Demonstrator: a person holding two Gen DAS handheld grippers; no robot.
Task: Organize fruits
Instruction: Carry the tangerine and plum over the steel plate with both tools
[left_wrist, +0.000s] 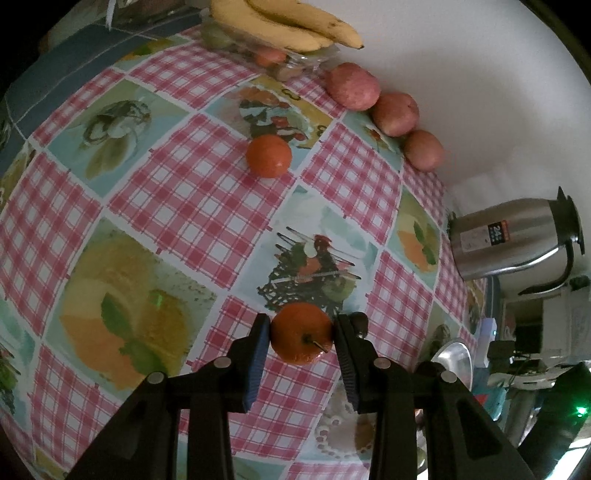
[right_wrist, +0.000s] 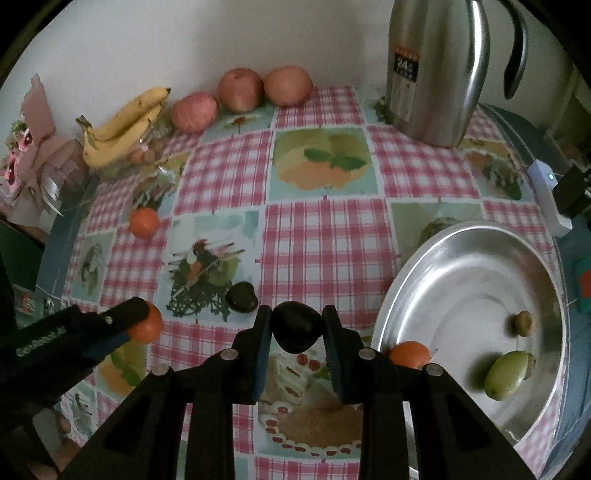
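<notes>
1. While both tools are loaded, the task stands partly done: the right gripper (right_wrist: 297, 332) has its jaws closed on a dark plum (right_wrist: 295, 326), held clear of the tablecloth (right_wrist: 325, 236) and just beside the steel dish (right_wrist: 413, 266).
2. The left gripper (left_wrist: 302, 334) is likewise closed, its pads pressing either side of an orange mandarin (left_wrist: 301, 332) with a short stem; from the right wrist view it sits well apart from the dish, on the far side of the plum.
3. Already in the dish: a green fruit (right_wrist: 506, 374), a small brownish fruit (right_wrist: 522, 323), and an orange one (right_wrist: 409, 353) at the near rim, partly hidden by the gripper.
4. Outstanding on the cloth: a second dark plum (right_wrist: 242, 296) near the held one, and a loose mandarin (right_wrist: 144, 222) further off.
5. Along the wall: three apples (right_wrist: 240, 88) in a row and a bunch of bananas (right_wrist: 125, 125) resting on a clear packet. Whether these are to be moved cannot be determined.
6. Judgement: roughly half remains; both held fruits await placement in the dish.
</notes>
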